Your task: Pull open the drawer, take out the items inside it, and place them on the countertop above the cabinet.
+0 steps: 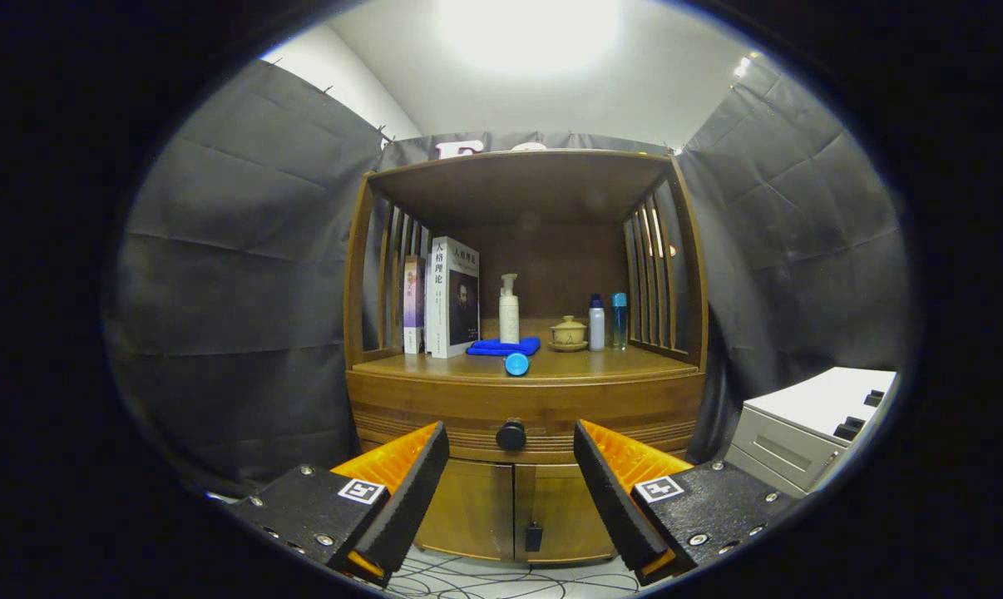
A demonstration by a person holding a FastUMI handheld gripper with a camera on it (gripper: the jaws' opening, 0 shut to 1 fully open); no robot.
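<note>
A wooden cabinet [435, 399] stands straight ahead. Its drawer [435, 420] sits closed under the countertop [610, 364], with a round dark knob [511, 434] at its middle. My gripper [511, 449] is open, and the knob shows in the gap between the two fingertips, some way beyond them. Nothing is held. On the countertop's front edge lies a small blue bottle [516, 363], its end pointing toward me. The drawer's inside is hidden.
On the countertop stand books [450, 297], a white pump bottle [509, 310] on a blue cloth [503, 346], a lidded tea cup [568, 333] and two small bottles [606, 321]. Two cabinet doors [514, 509] sit below the drawer. A grey-white unit [809, 424] stands to the right. Cables lie on the floor.
</note>
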